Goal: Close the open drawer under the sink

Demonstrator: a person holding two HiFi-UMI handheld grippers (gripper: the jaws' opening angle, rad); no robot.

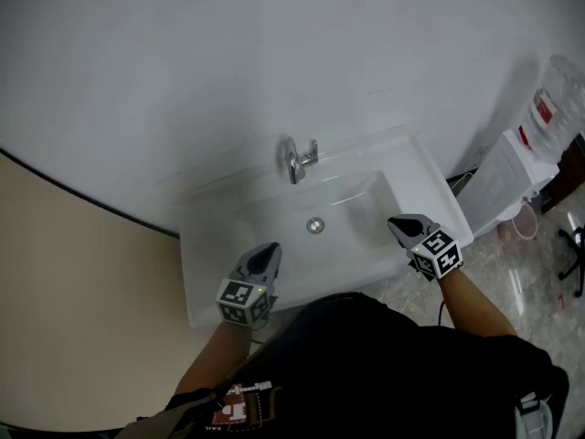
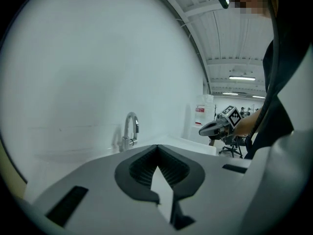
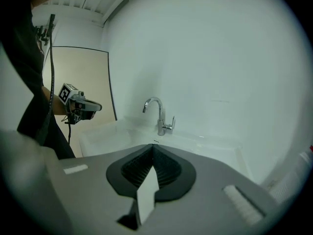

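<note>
A white sink (image 1: 430, 179) with a chrome faucet (image 1: 297, 160) hangs on the wall below me. No drawer shows in any view; my dark-clothed body and the sink cover the space underneath. My left gripper (image 1: 268, 250) hovers over the sink's front left rim, jaws shut and empty. My right gripper (image 1: 398, 222) hovers over the front right rim, also shut on nothing. In the left gripper view the tips (image 2: 157, 146) meet, with the faucet (image 2: 129, 131) and the right gripper (image 2: 215, 128) beyond. The right gripper view shows closed tips (image 3: 152, 146), the faucet (image 3: 160, 116) and the left gripper (image 3: 80, 105).
A white water dispenser (image 1: 521, 163) stands right of the sink on the glossy floor. An office chair base (image 1: 576, 254) is at the far right edge. A beige wall panel (image 1: 73, 291) borders the sink's left side.
</note>
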